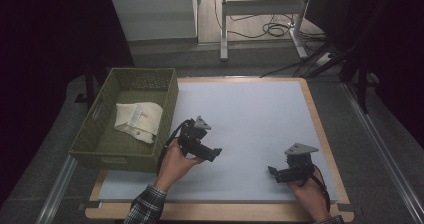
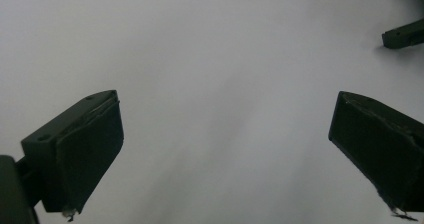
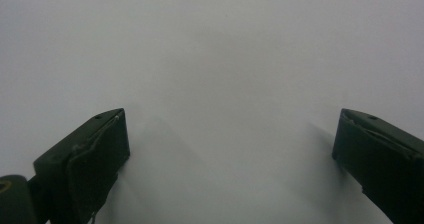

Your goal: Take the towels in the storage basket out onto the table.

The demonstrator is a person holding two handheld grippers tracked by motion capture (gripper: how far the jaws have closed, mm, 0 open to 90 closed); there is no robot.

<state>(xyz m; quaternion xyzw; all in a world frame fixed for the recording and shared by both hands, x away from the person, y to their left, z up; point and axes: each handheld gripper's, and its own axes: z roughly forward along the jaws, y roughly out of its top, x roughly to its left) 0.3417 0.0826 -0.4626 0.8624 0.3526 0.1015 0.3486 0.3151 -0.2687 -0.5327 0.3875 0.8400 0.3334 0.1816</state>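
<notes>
A person's two hands hold a gripper each over a pale grey table mat [image 1: 250, 114]. My left gripper [image 1: 216, 153] lies near the mat's front left, pointing right, just beside a green woven basket [image 1: 170, 91]. In the left gripper view its jaws stand wide apart [image 2: 225, 129] with only bare mat between them. My right gripper [image 1: 272, 171] rests at the front right, pointing left toward the other one, and is open and empty [image 3: 232, 139] in the right gripper view. A folded cream cloth [image 1: 137, 120] with a small label lies inside the basket.
The mat sits on a wooden table [image 1: 325, 134] with a rim showing at right and front. The other gripper's jaw tip [image 2: 404, 34] shows at the upper right of the left gripper view. Beyond the table are a desk frame [image 1: 260, 14] and floor cables [image 1: 275, 29].
</notes>
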